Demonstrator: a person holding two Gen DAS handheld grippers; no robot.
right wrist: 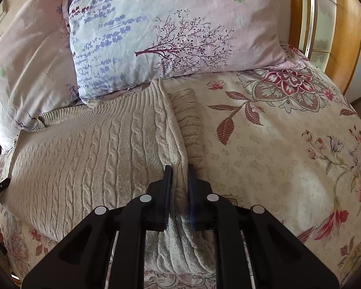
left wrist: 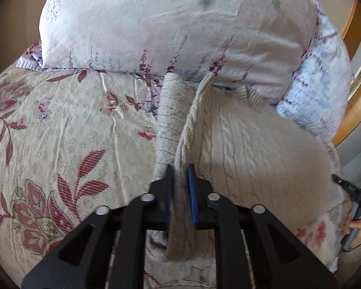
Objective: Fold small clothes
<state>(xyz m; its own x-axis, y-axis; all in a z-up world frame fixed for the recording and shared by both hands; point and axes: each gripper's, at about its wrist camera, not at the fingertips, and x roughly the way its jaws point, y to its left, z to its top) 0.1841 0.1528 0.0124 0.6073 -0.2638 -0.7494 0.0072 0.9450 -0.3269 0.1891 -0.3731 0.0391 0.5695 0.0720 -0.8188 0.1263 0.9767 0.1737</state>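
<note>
On the floral bedspread (right wrist: 276,144), near the pillows (right wrist: 156,36), lies the cream cable-knit sweater (right wrist: 84,156). My left gripper (left wrist: 180,173) pinches its left edge; my right gripper (right wrist: 179,172) pinches its right edge. Linkages hide the sweater's near hem.

A bedroom in a private home: a made bed fills both views, its cream bedspread (right wrist: 288,144) printed with red leaves and pink flowers. Two plump pillows (right wrist: 175,31) in pale lavender-print cases lie at the bed's head edge. A curved honey-coloured wooden bed frame (right wrist: 344,33) rises beyond the far right corner. A cream cable-knit sweater (right wrist: 91,149) is spread on the bedspread just below the pillows.
</note>
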